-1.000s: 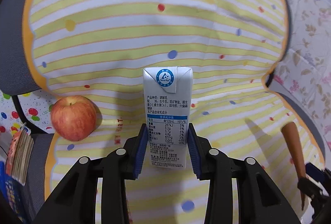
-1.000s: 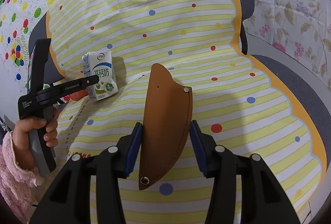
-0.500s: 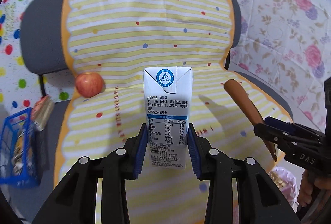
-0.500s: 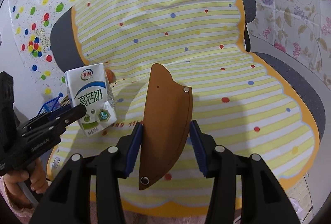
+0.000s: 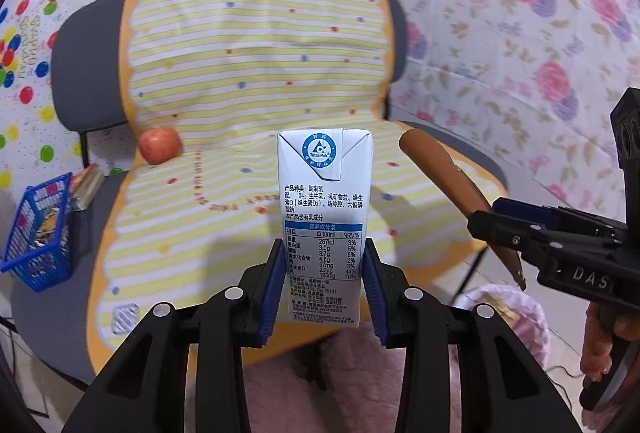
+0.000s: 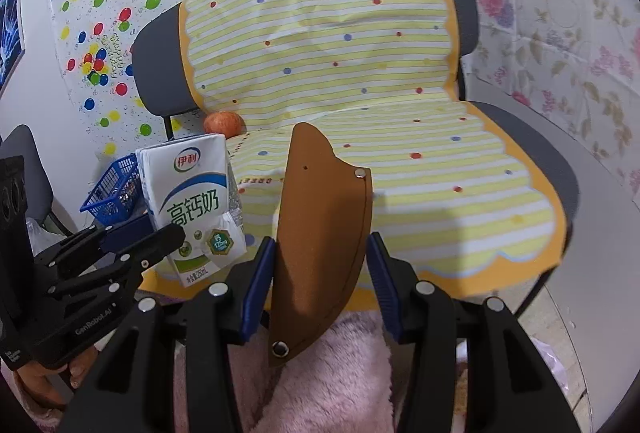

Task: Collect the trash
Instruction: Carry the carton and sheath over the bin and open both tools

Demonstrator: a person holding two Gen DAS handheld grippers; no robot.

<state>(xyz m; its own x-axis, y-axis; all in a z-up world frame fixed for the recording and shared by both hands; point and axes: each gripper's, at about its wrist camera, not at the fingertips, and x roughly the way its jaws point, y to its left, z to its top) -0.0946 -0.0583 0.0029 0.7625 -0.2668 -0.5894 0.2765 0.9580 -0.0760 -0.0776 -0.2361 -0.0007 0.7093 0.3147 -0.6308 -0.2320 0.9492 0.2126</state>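
Left gripper [image 5: 324, 285] clamped on upright milk carton [image 5: 324, 209]; right gripper [image 6: 322, 281] pinching brown leather sheath [image 6: 324, 225]. Beyond both, red apple [image 5: 159, 145] on striped chair cover [image 5: 256, 73]; blue basket [image 5: 38, 237] far left.

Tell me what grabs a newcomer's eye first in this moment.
The white milk carton, upright dead centre in the left gripper, and the brown leather sheath clamped in the right gripper. Behind both, a striped yellow cover drapes a chair, with a red apple on the seat's left edge.
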